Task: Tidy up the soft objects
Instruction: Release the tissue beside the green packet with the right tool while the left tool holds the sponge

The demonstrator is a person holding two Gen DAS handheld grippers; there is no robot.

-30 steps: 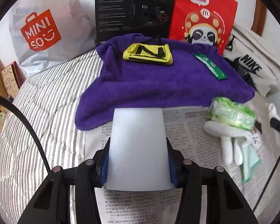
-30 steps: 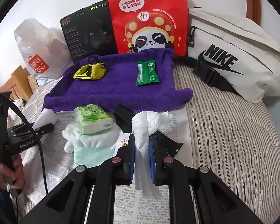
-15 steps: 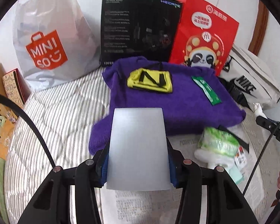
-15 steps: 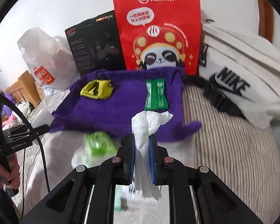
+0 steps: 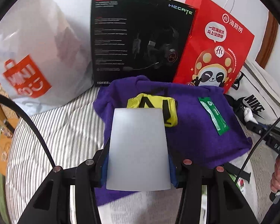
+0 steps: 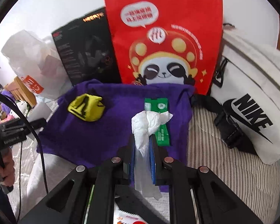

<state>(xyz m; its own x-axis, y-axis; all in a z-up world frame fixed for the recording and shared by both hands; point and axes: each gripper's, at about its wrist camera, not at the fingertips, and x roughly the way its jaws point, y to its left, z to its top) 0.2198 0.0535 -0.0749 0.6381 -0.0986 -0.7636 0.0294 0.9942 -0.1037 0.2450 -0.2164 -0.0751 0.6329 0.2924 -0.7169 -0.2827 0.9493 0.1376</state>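
A purple towel (image 5: 199,130) (image 6: 110,130) lies on the striped bed. On it rest a yellow-and-black pouch (image 5: 169,108) (image 6: 86,108) and a green wipe packet (image 5: 213,116) (image 6: 158,106). My left gripper (image 5: 138,149) is shut on a flat white block (image 5: 138,149), held over the towel's near left part and hiding part of the pouch. My right gripper (image 6: 141,141) is shut on a crumpled white tissue (image 6: 147,121), held over the towel just in front of the green packet.
At the back stand a white Miniso bag (image 5: 33,59), a black headset box (image 5: 140,41) and a red panda bag (image 5: 216,50) (image 6: 166,37). A white Nike bag (image 6: 252,100) lies at the right. Striped bedding (image 5: 65,134) is left of the towel.
Both grippers have moved forward toward the back wall, over the purple towel. The newspaper and the green tissue pack have dropped out of view. Both grips are unchanged.
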